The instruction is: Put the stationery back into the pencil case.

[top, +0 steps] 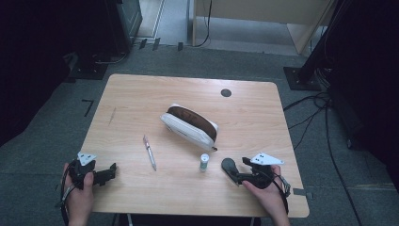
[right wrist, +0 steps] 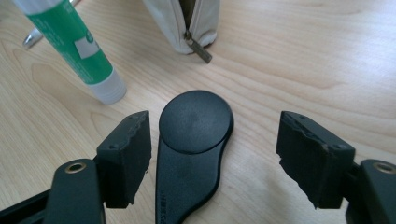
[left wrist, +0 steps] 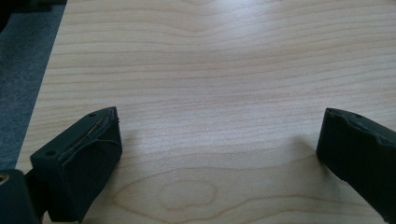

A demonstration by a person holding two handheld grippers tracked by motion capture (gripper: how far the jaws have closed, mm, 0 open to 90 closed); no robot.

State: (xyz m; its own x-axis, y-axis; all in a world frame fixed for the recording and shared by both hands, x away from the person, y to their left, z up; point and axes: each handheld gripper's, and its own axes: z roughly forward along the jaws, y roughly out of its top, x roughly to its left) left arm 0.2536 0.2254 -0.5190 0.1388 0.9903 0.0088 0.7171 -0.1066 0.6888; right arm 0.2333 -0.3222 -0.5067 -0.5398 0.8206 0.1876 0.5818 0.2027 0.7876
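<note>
Right gripper (right wrist: 212, 154) low over a black round-headed tool (right wrist: 191, 140) lying flat on the worktop (top: 141, 94) near its right front corner; fingers (right wrist: 128, 156) apart either side, not pressing, nothing lifted. Judged: tool not yet in the open pencil case (top: 190, 123); glue stick (top: 203, 162) standing upright and pen (top: 149, 152) lying loose, both untouched. Left gripper (left wrist: 219, 144) parked over bare wood near the left front corner, fingers wide apart, empty. Front edge close behind the tool; glue stick just beside it, easy to topple. Open room toward the far half.
</note>
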